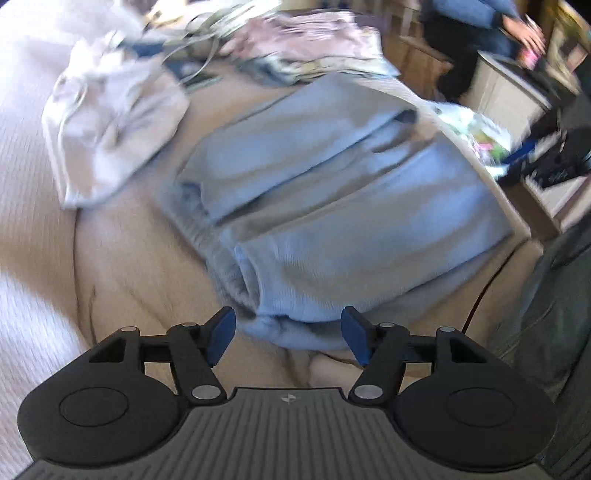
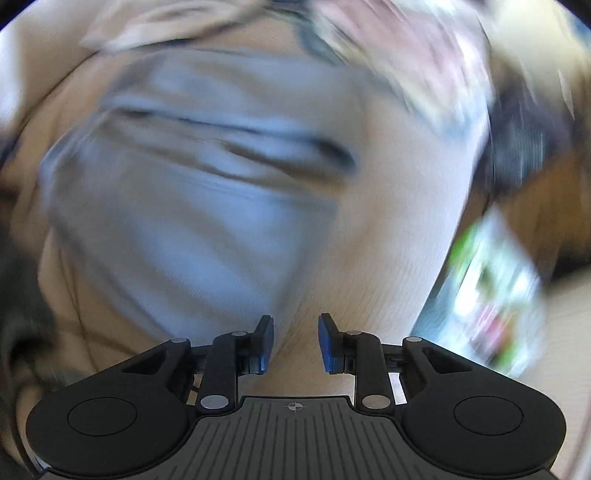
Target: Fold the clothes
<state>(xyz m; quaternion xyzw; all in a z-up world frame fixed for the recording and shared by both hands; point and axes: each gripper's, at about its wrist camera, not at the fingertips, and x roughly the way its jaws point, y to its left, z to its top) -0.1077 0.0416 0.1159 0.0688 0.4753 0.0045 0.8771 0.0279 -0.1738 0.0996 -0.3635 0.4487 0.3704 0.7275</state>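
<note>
A light blue garment lies folded in several layers on a beige bed cover. In the left wrist view my left gripper stands open just at the garment's near corner, whose rounded edge sits between the blue pads without being pressed. The right wrist view is heavily blurred: the same blue garment fills the upper left. My right gripper hangs open with a narrow gap over the bare cover, to the right of the garment's edge, with nothing between its pads.
A crumpled pale pink garment lies to the upper left on the bed. More mixed clothes are piled at the far side. A person in blue sits beyond the bed beside a table. A colourful package lies right.
</note>
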